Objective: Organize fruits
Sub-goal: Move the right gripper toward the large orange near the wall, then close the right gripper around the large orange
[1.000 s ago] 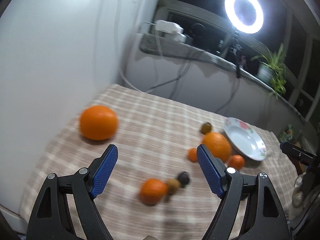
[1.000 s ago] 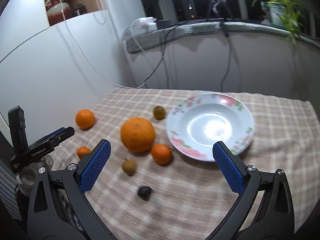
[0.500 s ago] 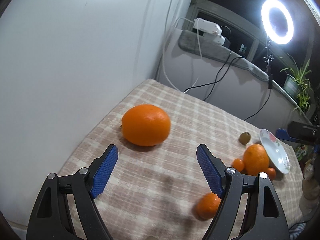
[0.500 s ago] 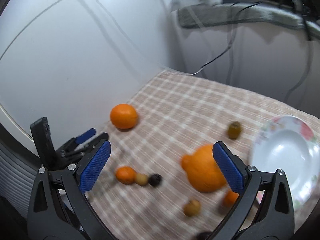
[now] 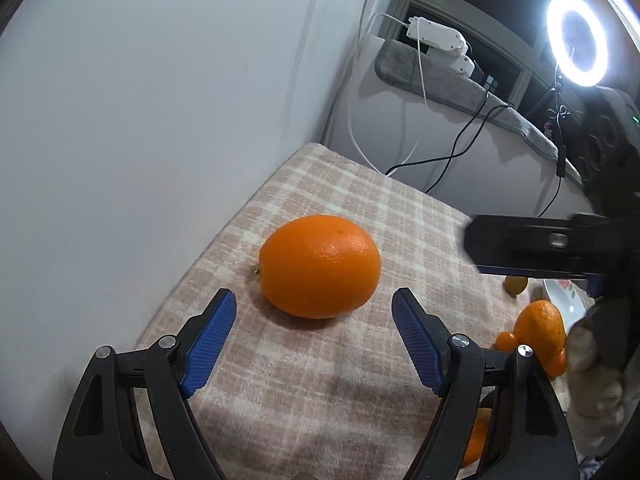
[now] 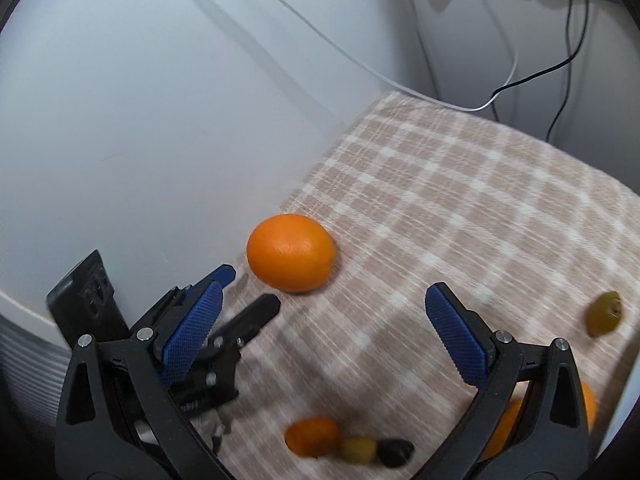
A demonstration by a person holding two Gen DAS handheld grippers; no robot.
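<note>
Checked cloth (image 5: 360,380): one large orange (image 5: 319,266) before the spread-wide left tool (image 5: 314,330).

Glossy dimpled orange (image 5: 319,266), woven cloth (image 5: 360,364)

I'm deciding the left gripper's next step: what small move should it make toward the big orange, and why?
Probably ease the left hand-held gripper forward. It is open, the orange lies just ahead, centred between its fingers and untouched, so closing now would likely miss.

Two big oranges (image 5: 319,266) (image 5: 540,330), two small mandarins (image 6: 313,436) (image 5: 505,341), two green fruits (image 6: 604,313) (image 6: 358,449), one dark fruit (image 6: 396,452), one plate (image 5: 564,300).
</note>
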